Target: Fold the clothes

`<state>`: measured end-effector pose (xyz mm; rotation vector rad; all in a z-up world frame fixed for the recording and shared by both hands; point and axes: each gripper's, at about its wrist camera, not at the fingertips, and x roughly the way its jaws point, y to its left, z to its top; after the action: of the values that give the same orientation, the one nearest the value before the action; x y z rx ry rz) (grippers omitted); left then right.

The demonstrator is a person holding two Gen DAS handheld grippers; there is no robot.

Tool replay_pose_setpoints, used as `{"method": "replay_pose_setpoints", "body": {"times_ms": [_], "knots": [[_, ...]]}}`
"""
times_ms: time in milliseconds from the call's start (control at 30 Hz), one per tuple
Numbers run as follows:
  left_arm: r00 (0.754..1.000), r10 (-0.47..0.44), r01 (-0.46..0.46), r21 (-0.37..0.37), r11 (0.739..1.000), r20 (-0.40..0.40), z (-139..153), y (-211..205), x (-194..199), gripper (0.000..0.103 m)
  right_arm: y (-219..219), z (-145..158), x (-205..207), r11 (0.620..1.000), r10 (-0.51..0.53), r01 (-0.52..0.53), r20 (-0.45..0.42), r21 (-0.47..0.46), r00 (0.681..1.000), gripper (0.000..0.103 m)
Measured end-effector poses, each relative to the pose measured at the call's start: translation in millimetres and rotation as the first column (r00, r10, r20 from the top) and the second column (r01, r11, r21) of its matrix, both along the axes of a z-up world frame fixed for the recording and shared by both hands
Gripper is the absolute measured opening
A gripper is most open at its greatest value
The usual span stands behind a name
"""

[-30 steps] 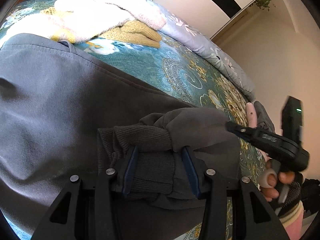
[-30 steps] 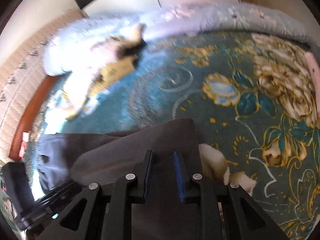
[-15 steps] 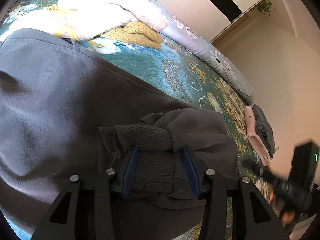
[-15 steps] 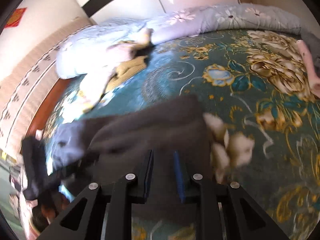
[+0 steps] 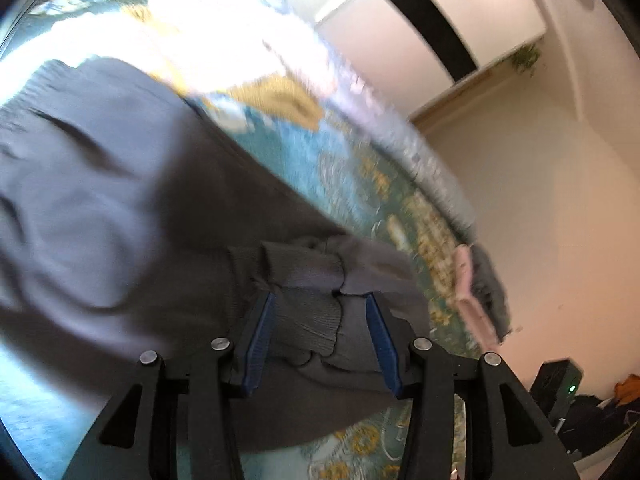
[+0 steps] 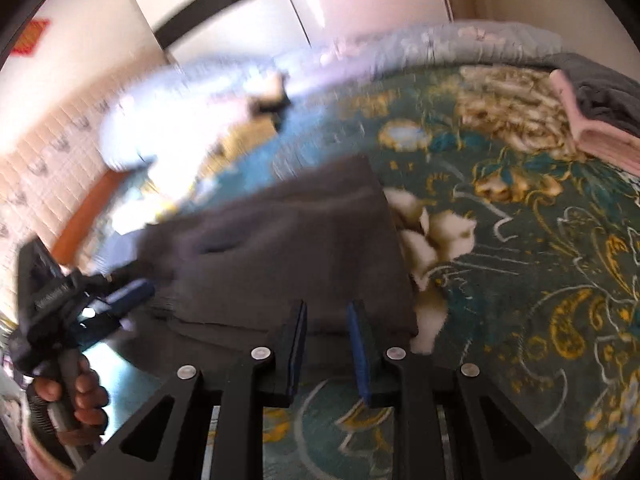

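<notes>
Left wrist view: left tongs (image 5: 320,336) pinch grey garment (image 5: 120,208); right tongs (image 6: 326,340) pinch its hem beside folded clothes (image 6: 592,120).

The left wrist camera sits just behind its own fingers (image 5: 260,340), close over the grey garment (image 5: 120,208), looking down along the bed (image 5: 320,160) toward a wardrobe (image 5: 400,24) and wall. The right wrist camera looks steeply down at the bedspread (image 6: 520,280), taking in the left gripper (image 6: 136,292) at its left edge. Both views share the garment, the bedspread and the folded pile (image 6: 592,120).
</notes>
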<state>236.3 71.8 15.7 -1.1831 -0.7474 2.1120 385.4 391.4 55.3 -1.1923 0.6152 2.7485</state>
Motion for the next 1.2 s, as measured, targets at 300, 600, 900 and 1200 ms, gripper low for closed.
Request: {"method": "replay_pose_setpoints", "body": {"times_ms": [300,600,900,1200], "knots": [[0.947,0.321,-0.322,0.045,0.946,0.027,0,-148,13,0.068,7,-3,16,0.996,-0.077,0.077,0.011,-0.047,0.997,0.024],[0.898,0.376,-0.411,0.128,0.903,0.228,-54,-185,0,0.068,-15,-10,6,0.998,-0.043,0.045,0.033,-0.050,0.999,0.024],[0.881,0.395,-0.451,0.209,0.868,0.262,-74,-184,-19,0.068,-1,-19,12,0.991,-0.067,0.071,0.047,-0.110,0.997,0.024],[0.858,0.438,-0.492,0.183,0.851,0.269,-76,-185,-17,0.042,9,-29,18,0.984,-0.057,0.062,0.036,-0.168,0.998,0.024]]}}
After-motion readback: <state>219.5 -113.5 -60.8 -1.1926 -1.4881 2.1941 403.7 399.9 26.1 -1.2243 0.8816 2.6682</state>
